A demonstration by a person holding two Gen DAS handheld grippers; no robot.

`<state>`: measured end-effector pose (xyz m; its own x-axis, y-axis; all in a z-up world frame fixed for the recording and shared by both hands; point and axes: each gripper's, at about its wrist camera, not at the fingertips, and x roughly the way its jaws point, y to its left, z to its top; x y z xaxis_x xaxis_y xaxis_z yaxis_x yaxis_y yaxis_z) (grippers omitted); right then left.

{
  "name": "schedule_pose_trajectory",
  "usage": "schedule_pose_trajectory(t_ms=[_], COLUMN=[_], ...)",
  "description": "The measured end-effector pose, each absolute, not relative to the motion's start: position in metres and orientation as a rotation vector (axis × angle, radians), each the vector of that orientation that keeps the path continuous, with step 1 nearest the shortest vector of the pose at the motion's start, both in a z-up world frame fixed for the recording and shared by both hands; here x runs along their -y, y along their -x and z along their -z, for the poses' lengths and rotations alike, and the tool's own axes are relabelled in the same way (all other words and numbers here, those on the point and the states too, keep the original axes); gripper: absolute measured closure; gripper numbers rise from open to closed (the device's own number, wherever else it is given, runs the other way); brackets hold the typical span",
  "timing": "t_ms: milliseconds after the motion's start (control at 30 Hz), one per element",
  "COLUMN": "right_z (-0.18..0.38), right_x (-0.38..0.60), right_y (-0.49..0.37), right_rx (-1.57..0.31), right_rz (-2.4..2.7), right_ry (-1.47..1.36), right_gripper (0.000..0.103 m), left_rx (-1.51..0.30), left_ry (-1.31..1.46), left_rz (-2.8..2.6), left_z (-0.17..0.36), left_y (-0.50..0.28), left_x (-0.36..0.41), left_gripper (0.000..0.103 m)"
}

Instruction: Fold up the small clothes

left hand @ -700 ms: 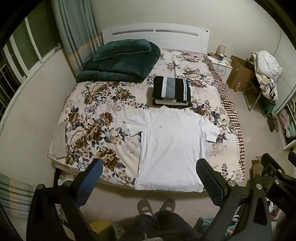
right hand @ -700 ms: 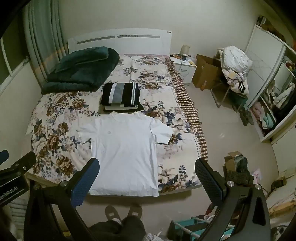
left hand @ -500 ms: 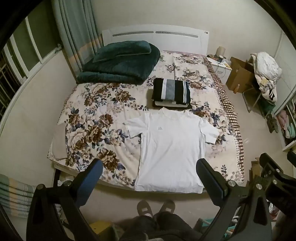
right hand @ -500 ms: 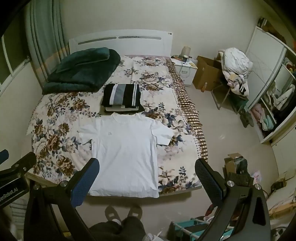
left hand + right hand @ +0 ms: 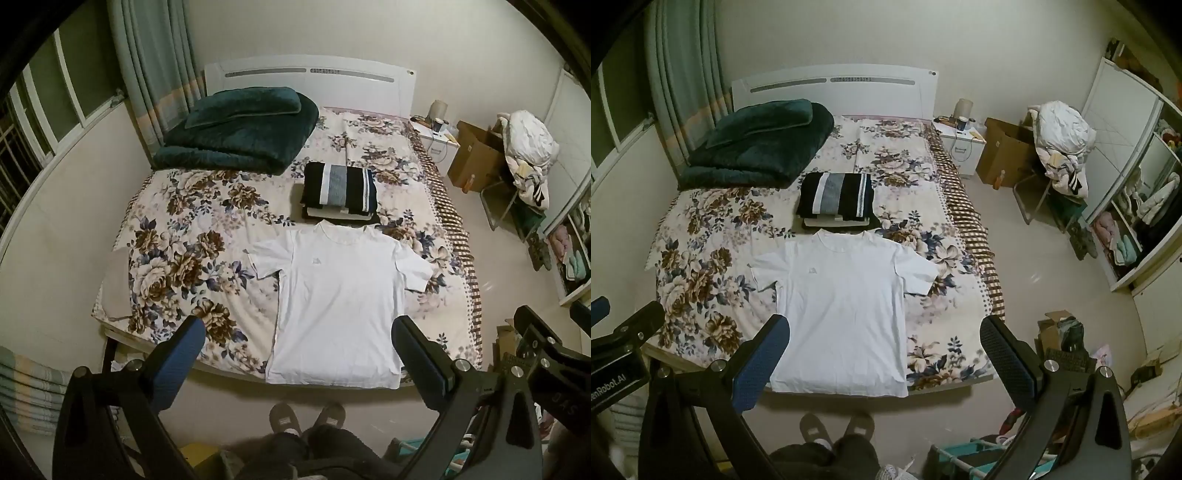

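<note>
A white T-shirt (image 5: 340,299) (image 5: 842,306) lies spread flat, front up, near the foot of a bed with a floral sheet (image 5: 192,236) (image 5: 701,229), its hem at the bed's near edge. Just beyond its collar sits a stack of folded clothes (image 5: 338,190) (image 5: 834,197), topped by a black, white and grey striped piece. My left gripper (image 5: 295,332) hangs open high above the shirt's hem, nothing between its fingers. My right gripper (image 5: 884,332) is open too, above the shirt's lower right corner, holding nothing.
A folded dark green blanket (image 5: 236,129) lies at the head of the bed. A nightstand (image 5: 960,144), a cardboard box (image 5: 1004,151), a chair piled with laundry (image 5: 1060,147) and an open wardrobe (image 5: 1137,221) stand to the right. The person's feet (image 5: 306,417) stand at the bed's foot.
Both views have tilted slightly, so the bed and shirt sit a little higher in the frames. The shirt has not moved and both grippers stay open.
</note>
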<state>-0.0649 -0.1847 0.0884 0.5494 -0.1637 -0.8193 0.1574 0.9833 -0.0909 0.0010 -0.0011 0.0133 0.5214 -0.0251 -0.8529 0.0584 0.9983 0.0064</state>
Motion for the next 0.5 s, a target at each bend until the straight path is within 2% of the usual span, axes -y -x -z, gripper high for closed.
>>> schedule_pose_trajectory(t_ms=[500], right_z=[-0.0914], right_x=[0.1838], right_y=[0.0673], right_rx=[-0.961], right_rz=[0.189], right_ry=[0.009], right_gripper=[0.000], left_rx=[-1.008], left_ry=[-0.029], left_rz=[0.052], left_z=[-0.0190], left_y=[0.0012], left_x=[0.0015], left_gripper=[0.000])
